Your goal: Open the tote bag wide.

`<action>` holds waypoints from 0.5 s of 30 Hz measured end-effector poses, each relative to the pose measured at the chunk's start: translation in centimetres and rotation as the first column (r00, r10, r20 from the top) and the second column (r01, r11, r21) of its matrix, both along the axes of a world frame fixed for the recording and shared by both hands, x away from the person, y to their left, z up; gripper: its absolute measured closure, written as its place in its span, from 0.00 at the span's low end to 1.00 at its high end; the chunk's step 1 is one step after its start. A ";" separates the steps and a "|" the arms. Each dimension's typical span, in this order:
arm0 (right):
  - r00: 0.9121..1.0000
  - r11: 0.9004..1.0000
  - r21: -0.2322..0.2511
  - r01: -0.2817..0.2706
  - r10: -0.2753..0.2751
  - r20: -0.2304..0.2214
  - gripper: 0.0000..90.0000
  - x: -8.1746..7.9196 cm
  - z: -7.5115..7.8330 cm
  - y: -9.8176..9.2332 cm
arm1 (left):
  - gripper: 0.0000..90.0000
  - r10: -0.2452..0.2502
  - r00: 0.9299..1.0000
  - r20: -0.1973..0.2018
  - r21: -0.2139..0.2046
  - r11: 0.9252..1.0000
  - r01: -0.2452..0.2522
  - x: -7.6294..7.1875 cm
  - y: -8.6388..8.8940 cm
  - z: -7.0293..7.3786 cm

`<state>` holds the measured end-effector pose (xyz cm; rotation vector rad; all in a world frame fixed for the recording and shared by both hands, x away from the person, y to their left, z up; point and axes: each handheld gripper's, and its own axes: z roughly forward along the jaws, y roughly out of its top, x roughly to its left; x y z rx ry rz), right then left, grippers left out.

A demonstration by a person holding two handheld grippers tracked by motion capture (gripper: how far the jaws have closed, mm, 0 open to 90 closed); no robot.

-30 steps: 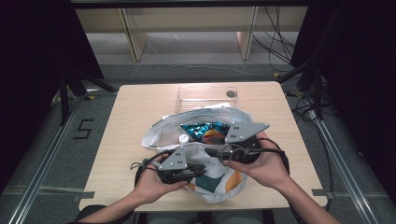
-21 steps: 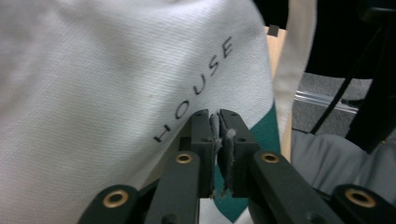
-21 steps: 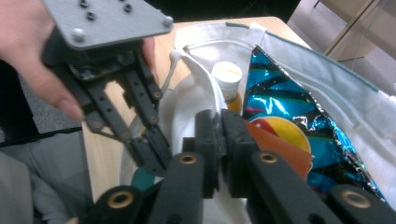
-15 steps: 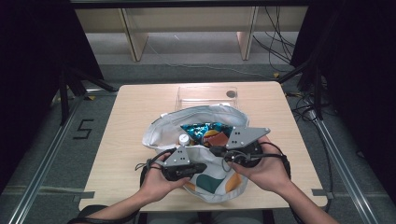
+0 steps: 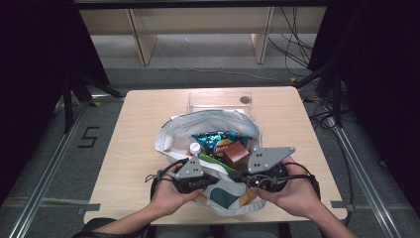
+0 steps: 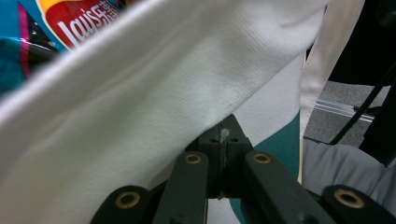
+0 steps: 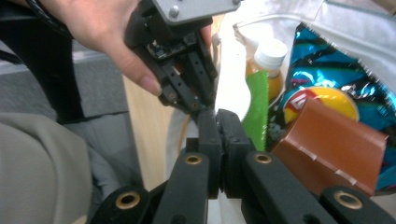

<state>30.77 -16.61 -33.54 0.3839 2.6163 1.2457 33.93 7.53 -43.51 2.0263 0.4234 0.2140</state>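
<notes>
Groceries already sit inside the white cloth bag [image 5: 208, 130] on the counter [image 5: 138, 129]: a blue crisp packet [image 5: 218, 141], a brown box [image 5: 236, 154] and a white-capped bottle [image 5: 195, 148] show through its mouth. By my reading the loading is done and what remains is gathering the near rim to close or lift it.

The left tongs [image 5: 224, 174] are pressed together on the rim cloth, which drapes over them in the left gripper view. The right tongs [image 7: 218, 122] are pressed together too, just beside the left ones, apparently pinching the same fabric edge.

The bag lies flat near the person's edge, its long axis running away from them, its mouth gaping upward with the teal-and-orange printed end [image 5: 225, 197] nearest the hands.
</notes>
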 end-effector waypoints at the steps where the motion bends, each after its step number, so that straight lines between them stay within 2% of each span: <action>1: 0.999 1.000 0.012 -0.006 0.006 -0.037 0.99 0.1 -0.4 -0.4 | 0.99 0.007 1.000 -0.005 -0.001 1.000 -0.007 -0.1 0.0 -0.1; 2: 0.999 1.000 0.019 -0.003 0.004 -0.041 0.99 0.1 -0.7 -0.4 | 0.99 0.010 1.000 -0.003 0.003 1.000 -0.010 -0.1 0.2 -0.1; 3: 0.998 1.000 0.007 -0.006 0.006 -0.064 0.99 0.1 -1.0 -0.6 | 0.99 0.000 1.000 0.009 0.019 1.000 0.000 0.0 0.3 -0.1; 4: 0.998 1.000 0.003 -0.010 0.011 -0.069 0.99 0.2 -1.4 -0.7 | 0.99 -0.009 1.000 0.002 0.016 1.000 0.009 -0.1 0.4 -0.2; 5: 0.997 1.000 0.010 0.007 -0.006 -0.083 0.99 0.1 -1.8 -0.8 | 0.99 0.004 1.000 -0.008 0.018 1.000 -0.004 -0.4 0.5 -0.2; 7: 0.995 1.000 0.019 -0.005 0.007 -0.101 0.99 0.4 -2.4 -1.1 | 0.98 -0.015 1.000 -0.005 0.034 0.999 0.015 -0.7 1.0 0.0; 11: 0.993 1.000 0.024 0.014 -0.011 -0.116 0.99 0.5 -3.5 -1.5 | 0.92 -0.042 0.999 0.002 0.047 0.998 0.041 -1.5 2.0 0.6; 12: 0.992 1.000 0.019 0.023 -0.020 -0.123 0.99 0.6 -4.2 -1.6 | 0.89 -0.050 0.998 0.022 0.049 0.998 0.049 -2.0 3.0 1.3; 13: 0.992 1.000 0.019 0.023 -0.020 -0.123 0.99 0.6 -4.2 -1.6 | 0.89 -0.050 0.998 0.022 0.049 0.998 0.049 -2.0 3.0 1.3; 14: 0.989 0.999 0.018 0.040 -0.037 -0.144 0.99 0.7 -4.9 -1.8 | 0.86 -0.045 0.996 0.079 0.057 0.998 0.040 -2.3 4.2 2.2; 15: 0.990 0.999 0.015 0.034 -0.032 -0.138 0.99 0.9 -5.1 -1.9 | 0.83 -0.028 0.994 0.104 0.058 0.998 0.022 -2.4 4.7 2.6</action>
